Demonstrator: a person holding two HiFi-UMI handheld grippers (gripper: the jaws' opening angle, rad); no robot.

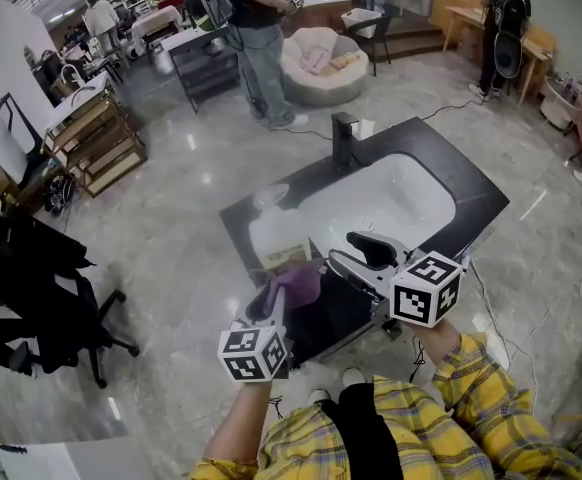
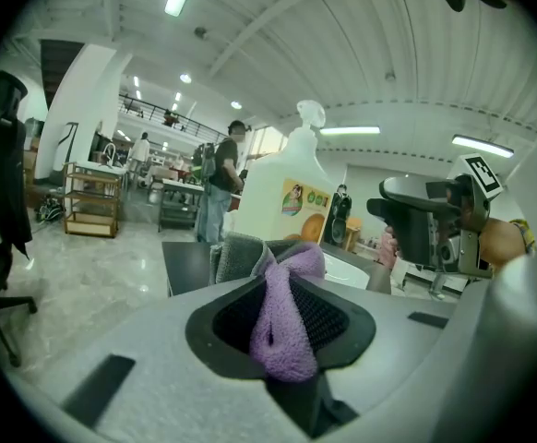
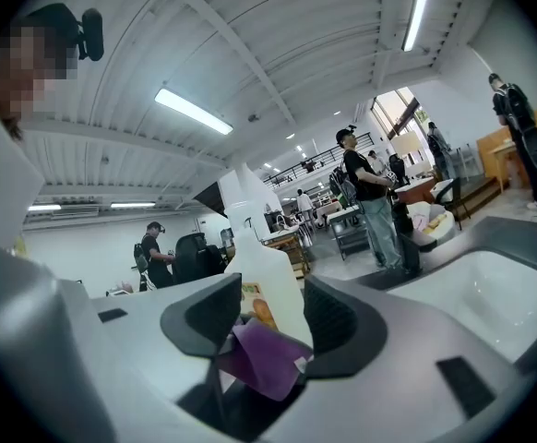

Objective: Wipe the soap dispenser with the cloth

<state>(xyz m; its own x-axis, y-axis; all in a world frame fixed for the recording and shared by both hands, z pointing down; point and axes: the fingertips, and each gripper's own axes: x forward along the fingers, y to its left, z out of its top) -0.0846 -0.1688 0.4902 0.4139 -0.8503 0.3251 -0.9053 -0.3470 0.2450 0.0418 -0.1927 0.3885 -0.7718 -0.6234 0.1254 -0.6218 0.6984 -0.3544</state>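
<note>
We are standing over a dark countertop [image 1: 476,196] with a white sink basin [image 1: 411,193] set into it and a black faucet [image 1: 344,140] at its far edge. We are holding the left gripper [image 1: 274,313] at the near left corner of the counter. Its jaws are clamping a purple cloth [image 2: 292,314], which is bunching up between the two pads and spilling out over their tips.

The white soap dispenser [image 2: 285,190] is standing upright on the countertop just beyond that cloth, beside the near left end of the basin. Its pump head is on top and its printed label is facing us. We cannot tell whether the cloth is touching the bottle.

We are holding the right gripper [image 3: 273,321] roughly level on the basin side, pointing at the dispenser. Its jaws are standing wide apart and gripping nothing. In its own view the bottle is showing between them and the purple cloth is lying low in front. In the left gripper view a gap is showing between the bottle and the right gripper's nearest jaw.
</note>
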